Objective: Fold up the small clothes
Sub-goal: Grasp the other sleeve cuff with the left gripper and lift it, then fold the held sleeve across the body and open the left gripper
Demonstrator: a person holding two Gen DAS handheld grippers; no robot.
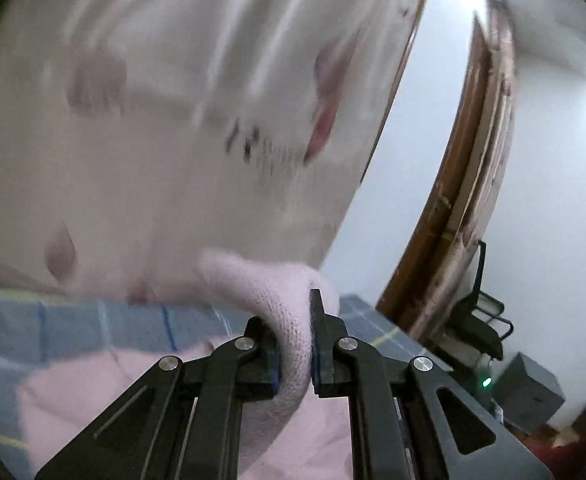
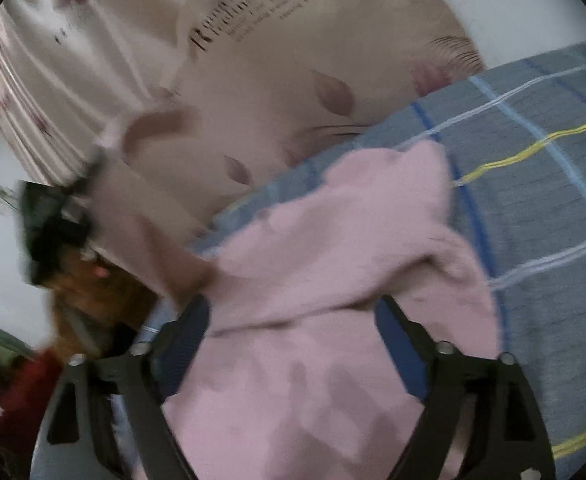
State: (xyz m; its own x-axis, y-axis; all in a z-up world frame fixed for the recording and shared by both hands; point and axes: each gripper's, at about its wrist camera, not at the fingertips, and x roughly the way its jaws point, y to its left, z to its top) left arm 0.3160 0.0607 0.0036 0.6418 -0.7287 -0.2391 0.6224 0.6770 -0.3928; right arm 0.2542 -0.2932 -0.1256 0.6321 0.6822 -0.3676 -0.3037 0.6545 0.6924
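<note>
Pinching a rolled edge of the pink knit garment, the left tongs are clamped tight on the cloth and point upward and forward, lifting that fold clear of the blue checked bedspread. The rest of the garment lies in a loose heap on the bedspread below them. Behind the garment hangs a pale curtain with leaf prints, blurred in the left wrist view. The right tongs stand wide apart, tilted down over the garment, their two fingers straddling a bunched part without closing on it. The bedspread stretches beyond the garment's far edge.
</note>
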